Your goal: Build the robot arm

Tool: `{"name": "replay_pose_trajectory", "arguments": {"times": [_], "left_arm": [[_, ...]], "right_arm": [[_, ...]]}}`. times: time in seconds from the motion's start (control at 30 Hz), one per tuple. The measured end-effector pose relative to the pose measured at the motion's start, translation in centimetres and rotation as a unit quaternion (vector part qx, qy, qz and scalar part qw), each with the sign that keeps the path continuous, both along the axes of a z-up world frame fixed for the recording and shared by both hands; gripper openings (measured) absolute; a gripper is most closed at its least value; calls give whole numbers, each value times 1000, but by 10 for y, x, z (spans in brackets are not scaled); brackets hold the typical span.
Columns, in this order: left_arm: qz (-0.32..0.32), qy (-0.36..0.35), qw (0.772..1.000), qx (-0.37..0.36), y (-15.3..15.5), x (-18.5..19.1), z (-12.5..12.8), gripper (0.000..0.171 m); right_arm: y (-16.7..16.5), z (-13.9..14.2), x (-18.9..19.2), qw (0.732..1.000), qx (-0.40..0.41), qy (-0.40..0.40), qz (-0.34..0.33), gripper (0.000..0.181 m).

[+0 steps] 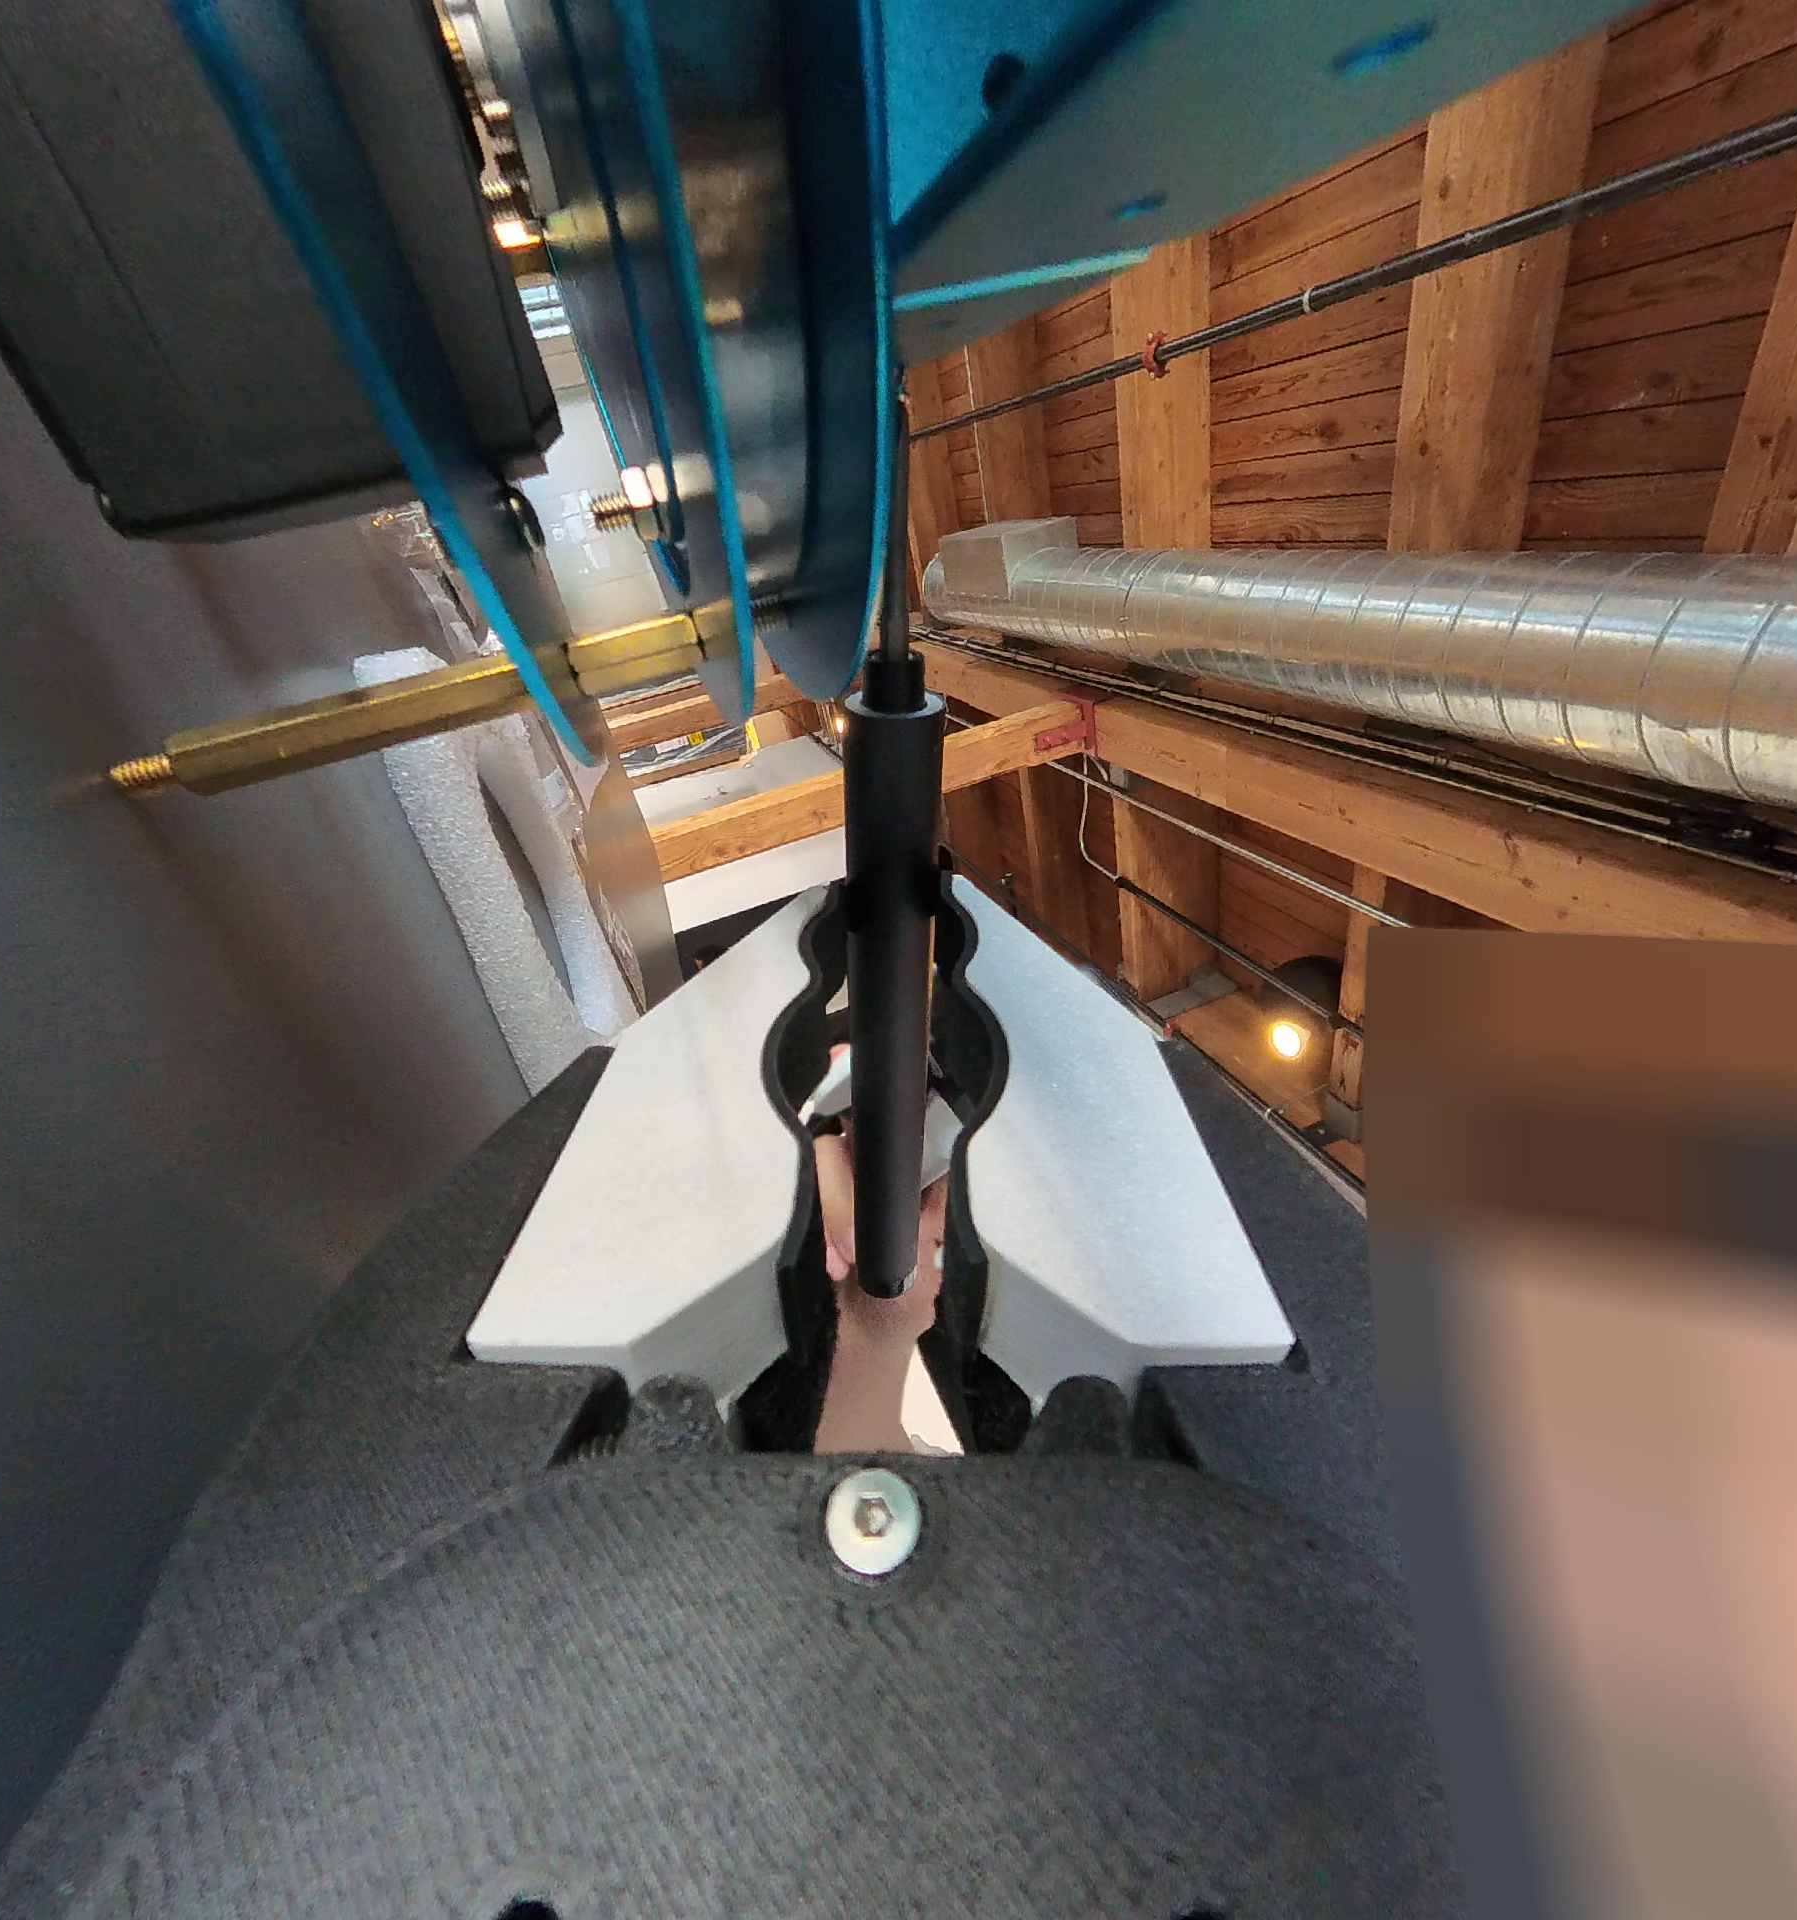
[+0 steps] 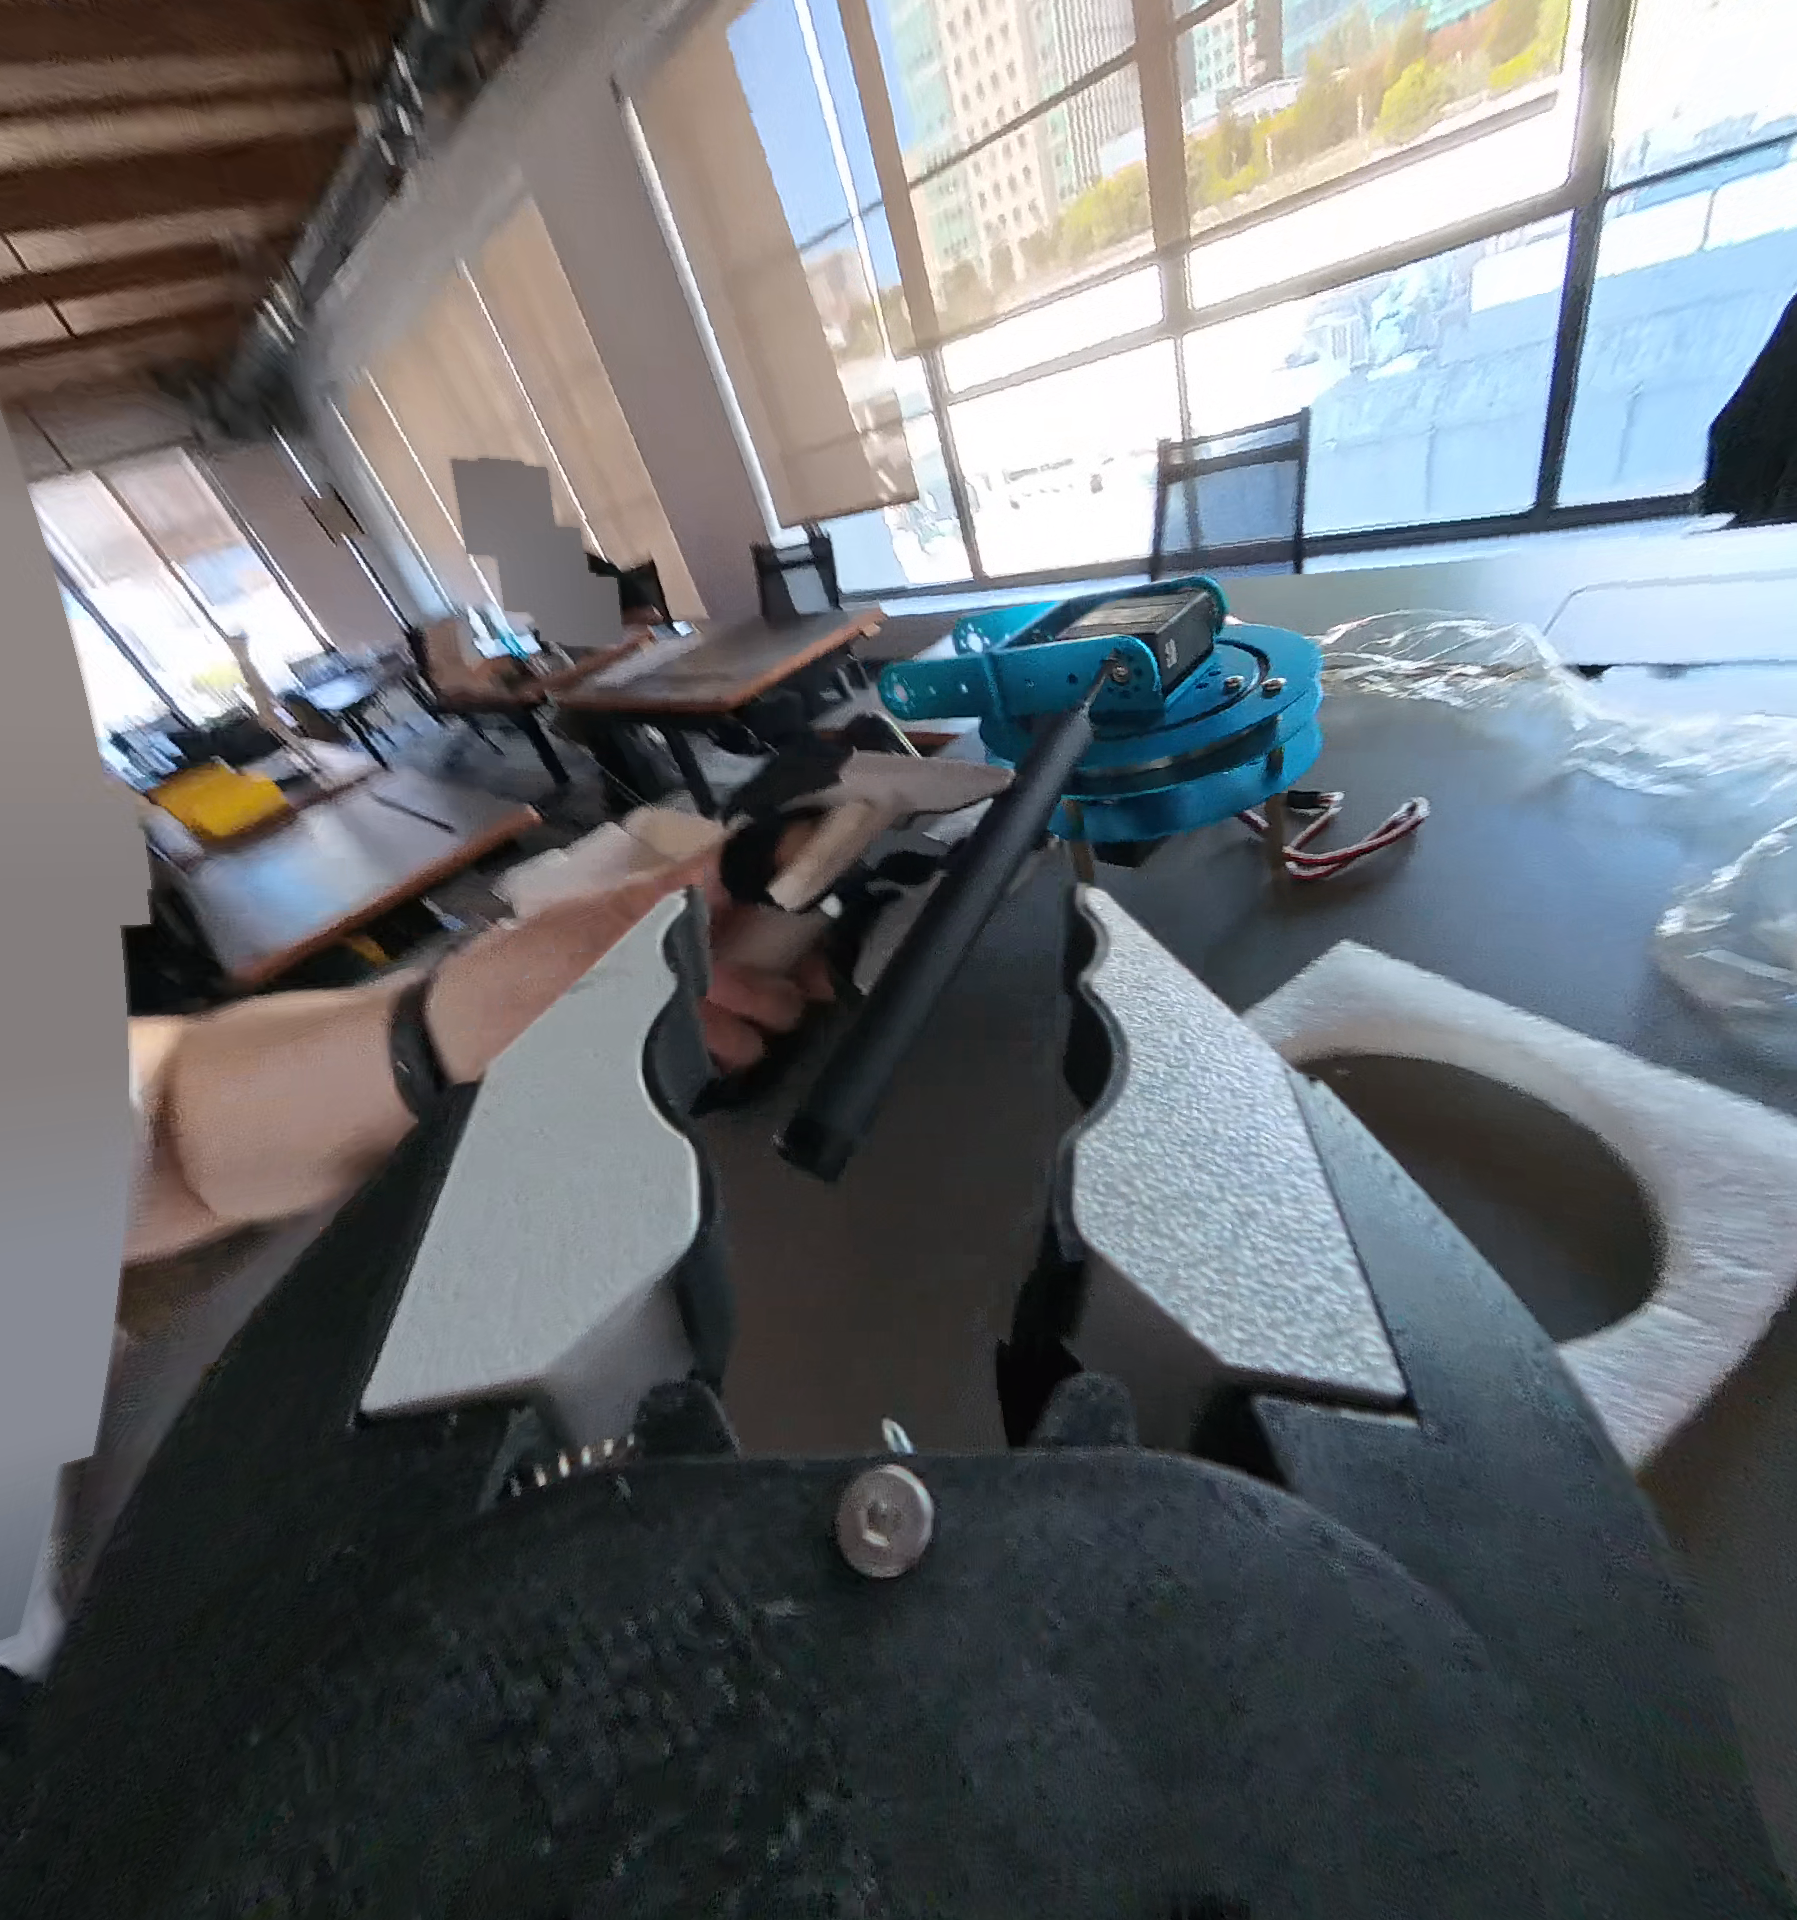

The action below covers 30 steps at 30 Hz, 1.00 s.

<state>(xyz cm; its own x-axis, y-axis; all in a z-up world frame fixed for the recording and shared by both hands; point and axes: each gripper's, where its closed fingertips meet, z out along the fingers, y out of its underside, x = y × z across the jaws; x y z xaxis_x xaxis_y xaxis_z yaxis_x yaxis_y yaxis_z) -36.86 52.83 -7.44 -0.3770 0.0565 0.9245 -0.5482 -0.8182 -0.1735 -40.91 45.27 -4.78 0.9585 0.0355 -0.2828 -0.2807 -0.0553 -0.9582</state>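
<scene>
My left gripper point(image 1: 889, 906) is shut on the black handle of a screwdriver point(image 1: 889, 1039). It points up at the ceiling, and the thin shaft point(image 1: 899, 540) runs up against the blue metal robot base point(image 1: 1081, 135). In the right wrist view the screwdriver point(image 2: 935, 914) slants up to a screw on the base's blue bracket point(image 2: 1039, 675), beside a black servo point(image 2: 1143, 623). The left gripper point(image 2: 800, 821) holds it mid-handle. My right gripper point(image 2: 878, 914) is open and empty, with the handle's rear end in the gap between its fingers point(image 2: 561, 1143), touching neither.
The blue base stands on brass standoffs point(image 1: 354, 727) on a dark table point(image 2: 1496, 904). Red and white wires point(image 2: 1330, 842) trail from it. A white foam block with a round hole point(image 2: 1704, 1143) lies at right, clear plastic wrap point(image 2: 1600, 727) behind. A person's arm point(image 2: 354, 1081) is at left. Spacing between my two grippers at the tips: around 10 centimeters.
</scene>
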Motion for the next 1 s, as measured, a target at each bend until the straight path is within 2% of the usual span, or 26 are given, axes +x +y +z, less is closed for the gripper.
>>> {"name": "replay_pose_trajectory", "arguments": {"times": [0.13, 0.23, 0.33, 0.47, 0.57, 0.63, 0.7, 0.83, 1.0], "left_arm": [[0, 1, 1000, -1, 0, 0, 0, 15], [0, 1, 1000, 0, 0, 0, 0, 15], [0, 1, 1000, 1, 0, 0, -1, 15], [1, 1, 1000, 3, 0, 0, -1, 15], [1, 1, 1000, 4, 0, 0, -1, 14], [1, 2, 1000, 5, 0, 0, -2, 14], [1, 1, 1000, 5, 0, 0, -2, 15], [1, 1, 1000, 6, 0, 0, -2, 15], [1, 2, 1000, 7, -1, 0, -2, 15]], "right_arm": [[-7, -10, -12, 985, -35, -167, -11, 78], [-9, -26, -16, 954, -88, -284, -25, 74], [-5, -40, -22, 945, -123, -300, -27, 65], [1, -43, -24, 966, -129, -223, -29, 60], [6, -34, -23, 989, -113, -97, -9, 57], [10, -32, -14, 992, -125, -7, -1, 56], [15, -35, -12, 987, -144, 71, 29, 56], [23, -49, -21, 959, -178, 198, 94, 53], [30, -52, -30, 943, -163, 262, 128, 36]]}}
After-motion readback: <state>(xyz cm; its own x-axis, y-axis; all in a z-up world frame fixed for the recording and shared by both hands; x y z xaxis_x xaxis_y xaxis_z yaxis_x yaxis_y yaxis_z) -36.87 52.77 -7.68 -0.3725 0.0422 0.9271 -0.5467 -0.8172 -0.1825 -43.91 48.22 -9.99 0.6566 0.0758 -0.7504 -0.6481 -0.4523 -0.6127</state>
